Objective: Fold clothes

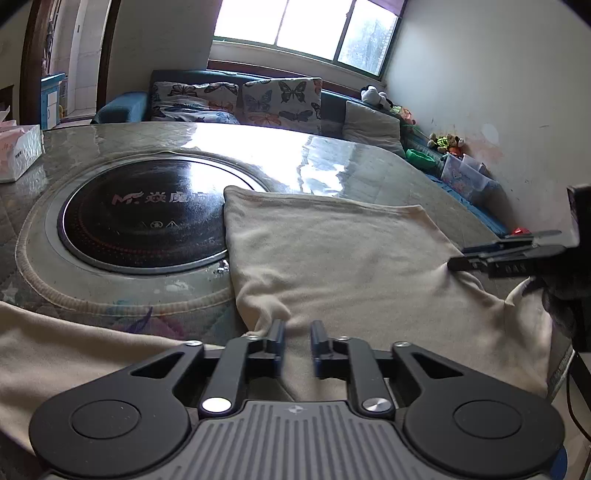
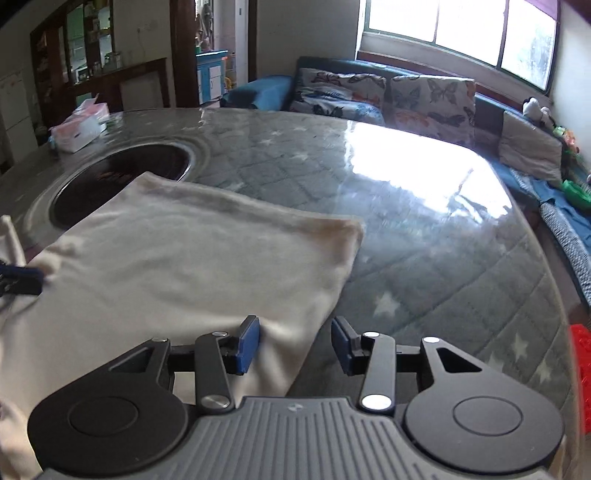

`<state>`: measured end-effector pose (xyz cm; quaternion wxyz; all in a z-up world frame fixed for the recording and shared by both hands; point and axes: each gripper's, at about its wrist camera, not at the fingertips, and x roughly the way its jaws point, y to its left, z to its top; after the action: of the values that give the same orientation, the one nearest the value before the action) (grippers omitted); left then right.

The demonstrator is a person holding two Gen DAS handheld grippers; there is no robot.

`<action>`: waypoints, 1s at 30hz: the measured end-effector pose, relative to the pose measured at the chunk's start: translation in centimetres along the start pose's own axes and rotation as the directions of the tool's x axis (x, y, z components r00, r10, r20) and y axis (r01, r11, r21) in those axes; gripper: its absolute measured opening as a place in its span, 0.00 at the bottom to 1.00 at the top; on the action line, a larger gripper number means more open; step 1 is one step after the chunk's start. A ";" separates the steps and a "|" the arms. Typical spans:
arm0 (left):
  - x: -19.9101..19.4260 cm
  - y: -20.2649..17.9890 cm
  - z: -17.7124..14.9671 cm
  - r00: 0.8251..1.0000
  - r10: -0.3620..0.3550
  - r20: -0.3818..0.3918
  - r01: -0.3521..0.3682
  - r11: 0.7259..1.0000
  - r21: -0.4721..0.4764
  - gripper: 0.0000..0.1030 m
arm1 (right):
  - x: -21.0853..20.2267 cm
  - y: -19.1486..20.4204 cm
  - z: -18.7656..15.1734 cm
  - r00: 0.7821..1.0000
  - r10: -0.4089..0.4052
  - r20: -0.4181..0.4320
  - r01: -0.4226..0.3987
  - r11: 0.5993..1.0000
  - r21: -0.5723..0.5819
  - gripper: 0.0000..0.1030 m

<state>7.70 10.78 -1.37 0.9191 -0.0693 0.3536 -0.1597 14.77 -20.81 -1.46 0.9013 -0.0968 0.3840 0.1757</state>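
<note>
The cloth (image 1: 332, 258) is cream-coloured and lies folded on the round table (image 2: 424, 258), its far edge lapping over the rim of the black hob (image 1: 147, 221) set into the tabletop. More of the same cream fabric hangs off the near edge toward me on the left.

My left gripper (image 1: 297, 339) sits low over the near part of the cloth. Its jaws stand a narrow gap apart, and I see bare fabric between them, not pinched. A small ridge of cloth rises just beyond the left finger.

My right gripper (image 2: 295, 339) is at the cloth's near right corner. Its jaws are clearly apart, about a third of their reach. The left blue pad (image 2: 248, 341) touches or nearly touches a bunched fold of the corner, while the right pad is over the quilted grey table cover, clear of the cloth. Nothing is gripped there. From the left camera I see that same gripper (image 1: 458, 263) side-on with its tip at the cloth's right edge, where the fabric puckers.

A tissue box (image 2: 79, 129) stands at the table's far left. Beyond the table is a blue sofa (image 2: 369, 70) with butterfly cushions (image 1: 280, 99) under a bright window (image 1: 306, 29).
</note>
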 end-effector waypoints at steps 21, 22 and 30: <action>1.1 0.2 1.0 1.000 0.020 0.017 -0.020 1.000 -0.002 0.21 | 7.4 -3.1 6.1 0.997 -0.076 0.008 0.075 0.997 0.028 0.07; 1.3 0.2 1.1 1.000 0.023 0.018 -0.022 1.000 -0.003 0.21 | 7.6 -3.2 6.3 0.997 -0.081 0.008 0.081 0.996 0.026 0.07; 1.3 -0.4 1.2 0.999 0.033 0.019 -0.033 0.999 -0.009 0.28 | 7.0 -2.9 7.1 0.997 -0.081 0.005 0.081 0.996 -0.034 0.10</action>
<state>9.30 10.01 -1.15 0.9247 -0.0687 0.3464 -0.1424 25.07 -19.64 -1.53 0.9066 -0.1273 0.3751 0.1457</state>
